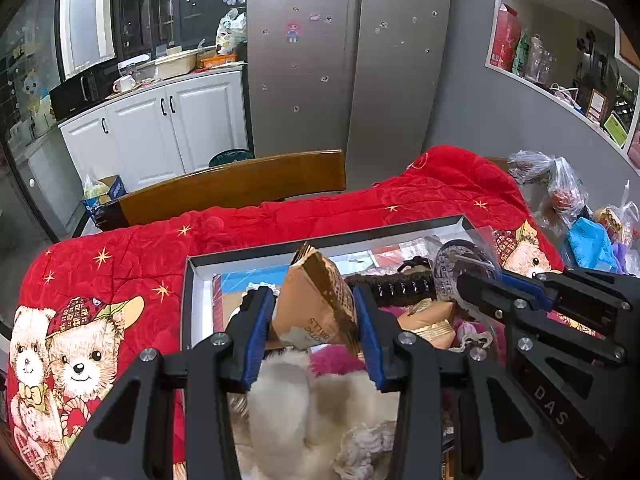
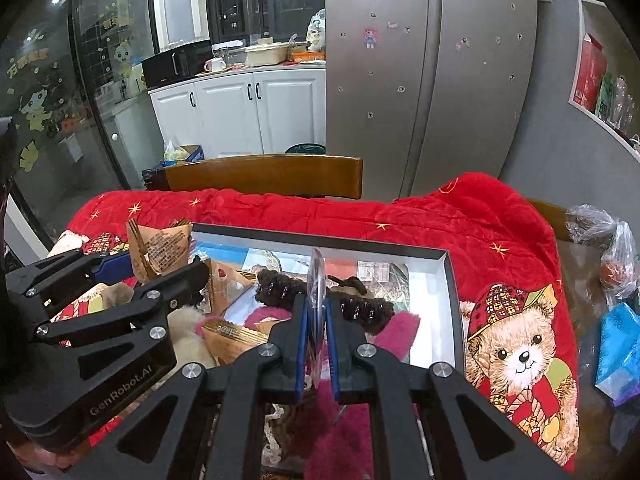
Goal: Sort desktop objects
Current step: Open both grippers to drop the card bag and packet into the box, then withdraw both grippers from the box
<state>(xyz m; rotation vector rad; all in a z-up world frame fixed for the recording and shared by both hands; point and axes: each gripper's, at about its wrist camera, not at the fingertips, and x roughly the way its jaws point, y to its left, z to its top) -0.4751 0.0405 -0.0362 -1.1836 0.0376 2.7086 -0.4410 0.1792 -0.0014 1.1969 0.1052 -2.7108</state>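
A light, crinkly brown paper snack packet [image 1: 316,304] is clamped mid-body by the left gripper [image 1: 314,322] above the grey-rimmed shallow box [image 2: 448,276]; a thin, slippery clear plastic-wrapped disc [image 2: 317,300] is pinched edge-on by the right gripper [image 2: 317,320].

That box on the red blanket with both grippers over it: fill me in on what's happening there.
A person is sorting odds and ends with two handheld grippers over a shallow grey-rimmed box on a red teddy-bear blanket. The left gripper has its jaws shut on a brown paper snack packet. The right gripper has its jaws clamped on a thin, clear-wrapped flat item, seen edge-on. Both hang above the box, which holds a dark hair clip, fluffy pink and cream pieces and more packets.
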